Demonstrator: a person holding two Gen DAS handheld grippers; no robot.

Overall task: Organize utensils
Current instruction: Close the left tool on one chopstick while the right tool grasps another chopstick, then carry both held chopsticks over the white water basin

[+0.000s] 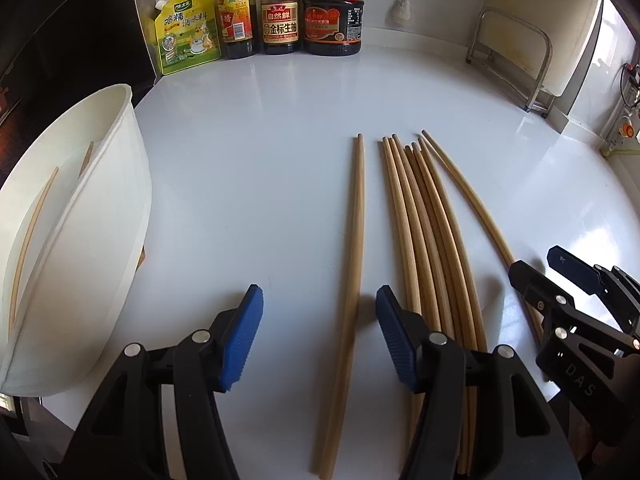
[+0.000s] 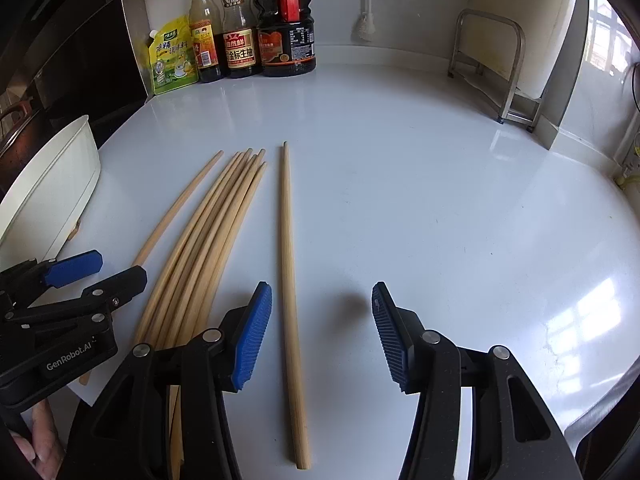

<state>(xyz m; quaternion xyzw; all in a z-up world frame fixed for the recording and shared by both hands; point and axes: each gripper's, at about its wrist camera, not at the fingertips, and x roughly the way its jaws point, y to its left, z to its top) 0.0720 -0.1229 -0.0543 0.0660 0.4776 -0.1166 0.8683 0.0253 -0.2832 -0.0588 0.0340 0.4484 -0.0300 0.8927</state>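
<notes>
Wooden chopsticks lie on a white counter [image 1: 248,168]. In the left wrist view one chopstick [image 1: 354,264] lies apart, between the blue pads of my left gripper [image 1: 319,336], close to the right pad; the pads do not press it. A bundle of chopsticks [image 1: 424,240] lies to its right. My right gripper [image 1: 549,269] hovers at the far right over the outermost chopstick [image 1: 472,208]. In the right wrist view that chopstick [image 2: 289,264] lies between the pads of my right gripper [image 2: 322,336], which is open. The bundle [image 2: 208,248] and my left gripper [image 2: 98,274] are to its left.
A white container [image 1: 80,216] holding two chopsticks stands at the left counter edge, also seen as a white container [image 2: 52,184]. Sauce bottles [image 1: 280,12] and a yellow pouch [image 1: 186,28] line the back wall. A metal rack [image 1: 516,56] stands at the back right.
</notes>
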